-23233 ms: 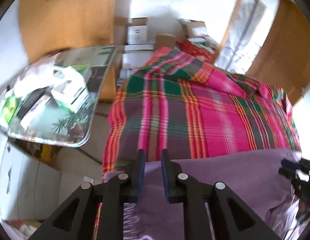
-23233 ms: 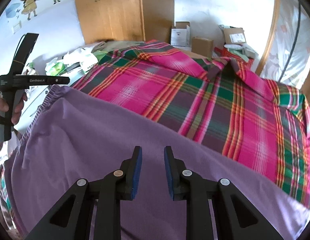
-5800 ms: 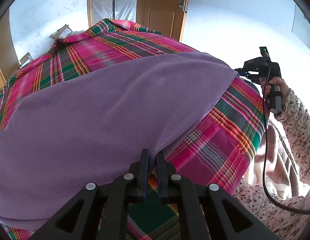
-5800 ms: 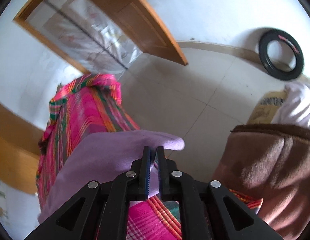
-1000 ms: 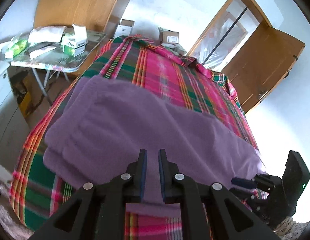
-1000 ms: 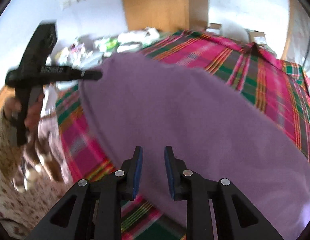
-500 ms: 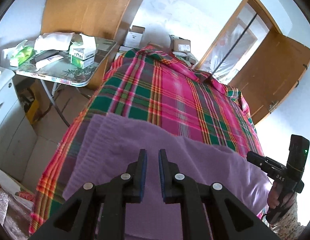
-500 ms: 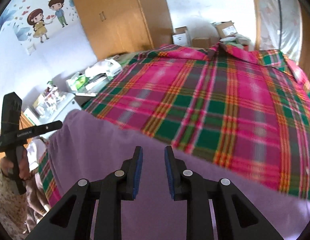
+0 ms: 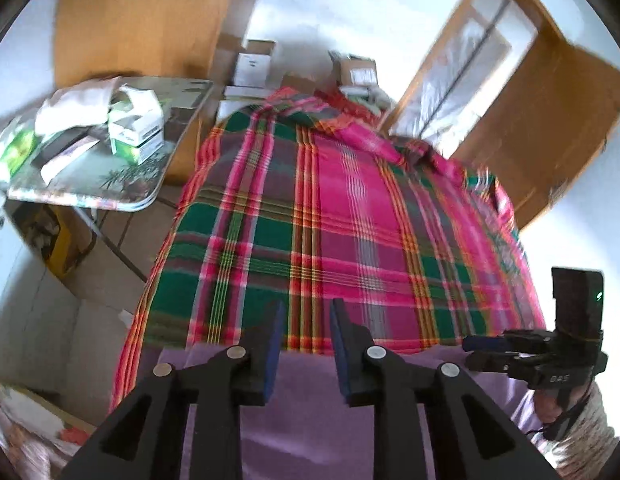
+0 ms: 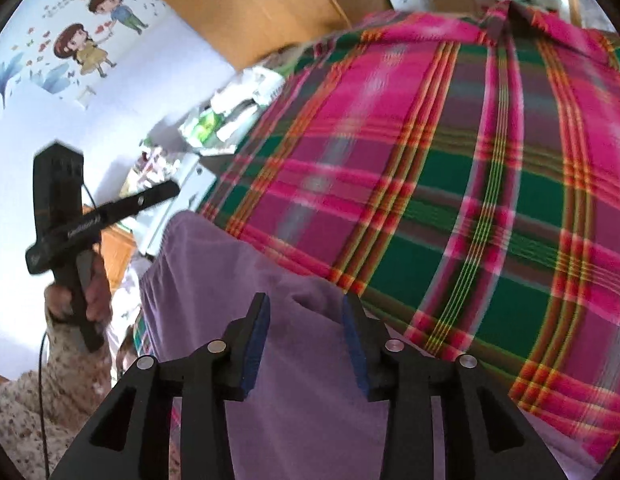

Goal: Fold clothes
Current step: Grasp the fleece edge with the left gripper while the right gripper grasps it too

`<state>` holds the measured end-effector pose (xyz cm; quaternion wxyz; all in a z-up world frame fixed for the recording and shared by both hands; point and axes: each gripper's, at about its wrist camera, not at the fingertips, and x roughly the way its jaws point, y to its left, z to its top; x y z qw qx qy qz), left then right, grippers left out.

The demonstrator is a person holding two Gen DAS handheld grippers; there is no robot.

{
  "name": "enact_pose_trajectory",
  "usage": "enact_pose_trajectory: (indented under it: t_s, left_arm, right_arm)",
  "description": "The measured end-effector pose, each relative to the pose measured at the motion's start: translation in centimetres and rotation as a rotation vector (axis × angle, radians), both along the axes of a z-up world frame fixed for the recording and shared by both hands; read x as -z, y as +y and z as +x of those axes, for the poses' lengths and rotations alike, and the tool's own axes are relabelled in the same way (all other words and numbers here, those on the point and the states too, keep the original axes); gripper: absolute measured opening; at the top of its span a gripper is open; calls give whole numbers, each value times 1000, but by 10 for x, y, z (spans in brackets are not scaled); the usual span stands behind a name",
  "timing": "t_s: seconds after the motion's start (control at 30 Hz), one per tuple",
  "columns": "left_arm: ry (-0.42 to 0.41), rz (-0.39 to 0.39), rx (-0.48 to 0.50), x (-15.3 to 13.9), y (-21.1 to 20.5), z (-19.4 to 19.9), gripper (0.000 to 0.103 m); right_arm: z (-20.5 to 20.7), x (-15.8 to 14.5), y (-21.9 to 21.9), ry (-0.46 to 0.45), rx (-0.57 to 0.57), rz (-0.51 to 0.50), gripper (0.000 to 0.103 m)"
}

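A purple garment (image 9: pixel 310 408) lies along the near edge of a bed under a pink and green plaid cover (image 9: pixel 341 216). My left gripper (image 9: pixel 306 312) hangs open above the garment's far edge, nothing between its fingers. In the right wrist view the purple garment (image 10: pixel 294 392) fills the lower middle, its elastic end toward the left. My right gripper (image 10: pixel 306 312) stands open over it, empty. The right gripper (image 9: pixel 475 348) also shows at the far right of the left wrist view, and the left gripper (image 10: pixel 174 190) at the left of the right wrist view, held by a hand.
A small table (image 9: pixel 94 184) loaded with boxes and bags stands left of the bed. Cardboard boxes (image 9: pixel 254 64) sit by the far wall. A wooden wardrobe (image 9: pixel 146 20) and an open wooden door (image 9: pixel 545 128) frame the room. A floral sleeve (image 10: pixel 34 404) is at lower left.
Both grippers have opened wider. The views have pulled back toward the near edge, so less purple cloth and more plaid cover shows than half a second ago.
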<state>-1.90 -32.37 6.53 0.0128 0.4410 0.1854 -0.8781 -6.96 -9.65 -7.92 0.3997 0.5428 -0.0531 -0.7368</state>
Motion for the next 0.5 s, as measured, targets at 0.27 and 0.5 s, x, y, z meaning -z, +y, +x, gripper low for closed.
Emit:
enact_pose_trajectory:
  t_s: [0.27,0.5]
  left_arm:
    - [-153,-88,28,24,1,-18,24]
    - [-196,-121,34,28,8,7,24]
  right_arm:
    - [13,7,-4,-42,-69,-8,14]
    - [40,-2,-1,4,-112,-37,10]
